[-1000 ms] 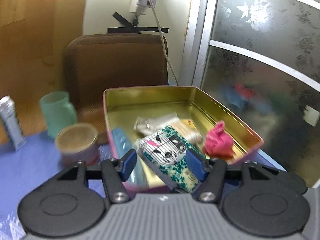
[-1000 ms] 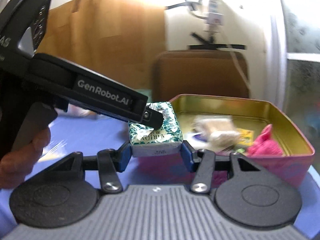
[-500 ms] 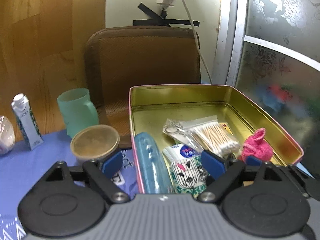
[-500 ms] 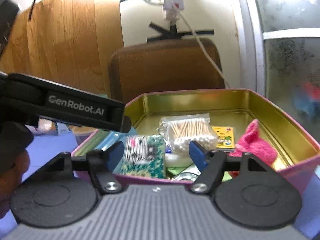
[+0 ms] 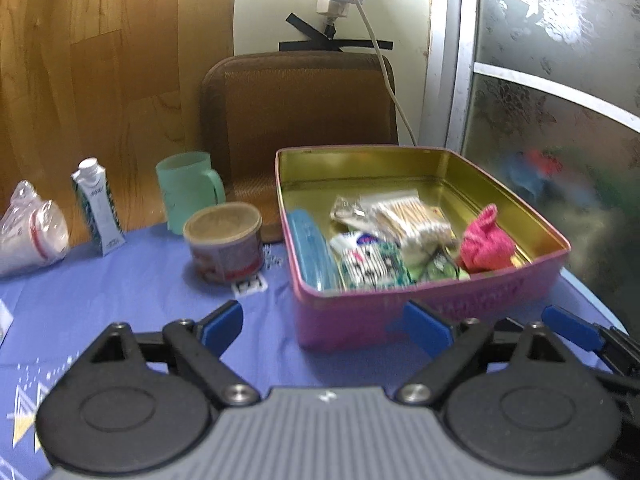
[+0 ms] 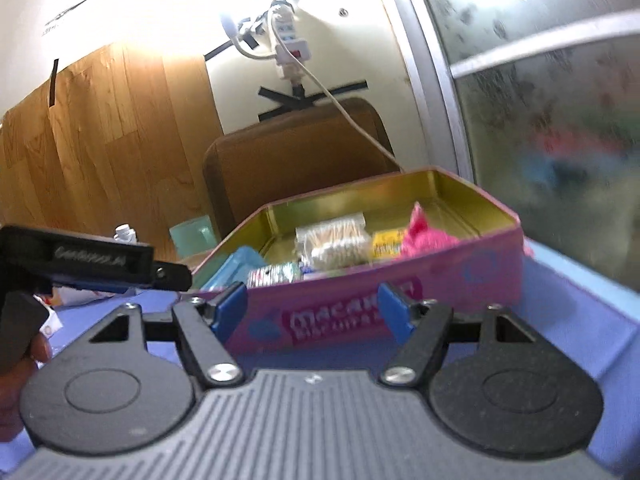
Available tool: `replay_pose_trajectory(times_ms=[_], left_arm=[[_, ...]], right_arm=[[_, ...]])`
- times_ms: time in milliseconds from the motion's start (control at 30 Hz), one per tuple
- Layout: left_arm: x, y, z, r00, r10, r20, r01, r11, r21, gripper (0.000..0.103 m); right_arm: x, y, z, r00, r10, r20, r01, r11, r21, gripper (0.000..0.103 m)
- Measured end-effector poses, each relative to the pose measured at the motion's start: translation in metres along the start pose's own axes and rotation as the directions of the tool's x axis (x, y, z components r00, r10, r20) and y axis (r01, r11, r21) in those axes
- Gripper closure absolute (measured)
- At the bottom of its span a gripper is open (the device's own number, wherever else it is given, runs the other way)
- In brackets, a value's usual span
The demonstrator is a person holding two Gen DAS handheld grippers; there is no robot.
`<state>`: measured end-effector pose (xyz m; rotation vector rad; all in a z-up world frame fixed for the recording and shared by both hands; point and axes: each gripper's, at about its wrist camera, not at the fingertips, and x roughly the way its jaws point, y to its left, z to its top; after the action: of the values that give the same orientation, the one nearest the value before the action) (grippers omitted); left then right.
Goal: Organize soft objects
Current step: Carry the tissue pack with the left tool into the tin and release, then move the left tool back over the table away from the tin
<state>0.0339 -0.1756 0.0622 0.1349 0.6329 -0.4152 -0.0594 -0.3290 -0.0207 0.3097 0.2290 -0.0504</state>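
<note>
Both grippers have backed off the pink tin (image 5: 424,312) since a second ago, when they carried the tissue pack (image 5: 374,266) together; now it lies inside the tin, at the near wall, just beside a blue case (image 5: 310,254). Nearest the tin's front, the left gripper (image 5: 326,322) has its fingers spreading wider with nothing between them, and the right gripper (image 6: 310,306) sits with fingers wide and empty too. Further into the tin are a bag of cotton swabs (image 5: 412,222) and a pink cloth (image 5: 484,242) by its right wall. Left of the tin on the blue bench (image 5: 132,292) stand a small tub (image 5: 224,242) and, beyond it, a green cup (image 5: 186,190).
</note>
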Motion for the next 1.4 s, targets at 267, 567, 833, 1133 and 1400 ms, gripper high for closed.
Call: replay_pose_trajectory(times_ms=[267,567,833,1133,1400], left_arm=[[-0.019,0.007,-0.026,1.0,0.017,-0.019,-0.017,0.999,-0.034,0.0],[-0.019,0.016,-0.044,0.995,0.03,-0.099,-0.036,0.997,-0.062,0.0],[-0.018,0.023,-0.051,0.991,0.044,-0.125,-0.054,0.995,-0.081,0.0],[-0.02,0.018,-0.053,0.991,0.062,-0.12,-0.069,0.996,-0.055,0.0],[-0.029,0.014,-0.051,0.993,0.104,-0.05,-0.105,0.994,-0.027,0.0]], right_arm=[[-0.016,0.004,-0.004,0.999,0.025,-0.044,-0.021,0.997,0.076,0.029],[-0.03,0.022,-0.006,0.998,0.06,-0.03,-0.058,0.996,0.063,0.026],[-0.032,0.029,-0.007,0.997,0.069,-0.028,-0.067,0.997,0.049,0.025],[-0.032,0.027,-0.007,0.997,0.078,-0.025,-0.077,0.996,0.049,0.025],[-0.032,0.023,-0.007,0.997,0.07,-0.023,-0.069,0.996,0.064,0.025]])
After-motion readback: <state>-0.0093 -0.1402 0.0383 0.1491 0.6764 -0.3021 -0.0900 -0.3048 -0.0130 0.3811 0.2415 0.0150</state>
